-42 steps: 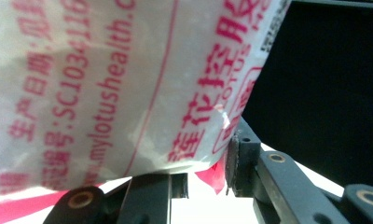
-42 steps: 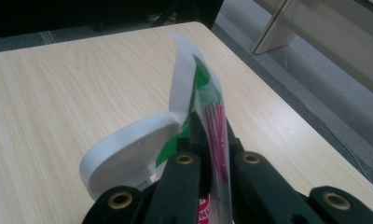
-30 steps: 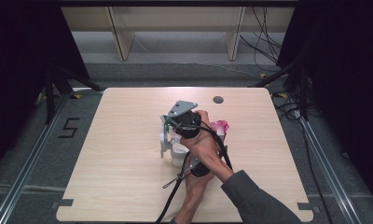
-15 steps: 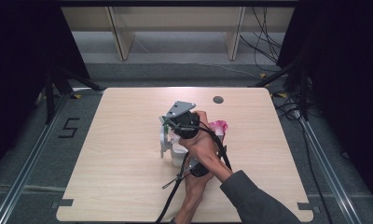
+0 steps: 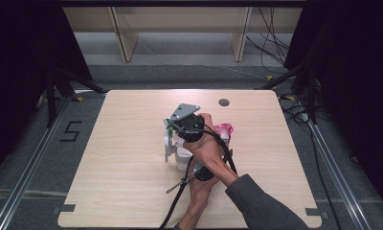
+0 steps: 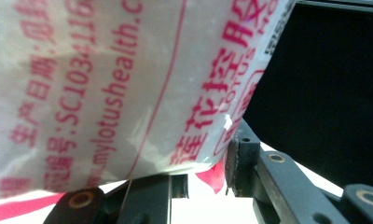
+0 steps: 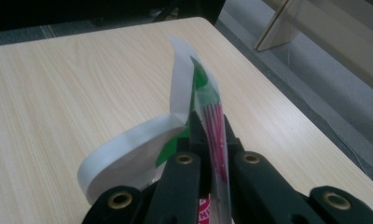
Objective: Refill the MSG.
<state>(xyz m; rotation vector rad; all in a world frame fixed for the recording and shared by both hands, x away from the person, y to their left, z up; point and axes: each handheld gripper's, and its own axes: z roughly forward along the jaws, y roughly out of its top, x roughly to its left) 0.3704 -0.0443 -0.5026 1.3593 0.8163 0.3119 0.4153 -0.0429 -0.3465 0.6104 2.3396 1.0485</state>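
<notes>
the packet sits near the table's middle, with the right gripper just left of it.

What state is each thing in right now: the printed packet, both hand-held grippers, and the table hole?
White plastic packet with red print: lifted off the table, held between both grippers, its sealed edge pinched.
Right hand-held gripper: shut on the packet's edge.
Left hand-held gripper: jaws partly apart around the packet's body; contact unclear.
Round dark hole in the light wooden table: uncovered.
</notes>
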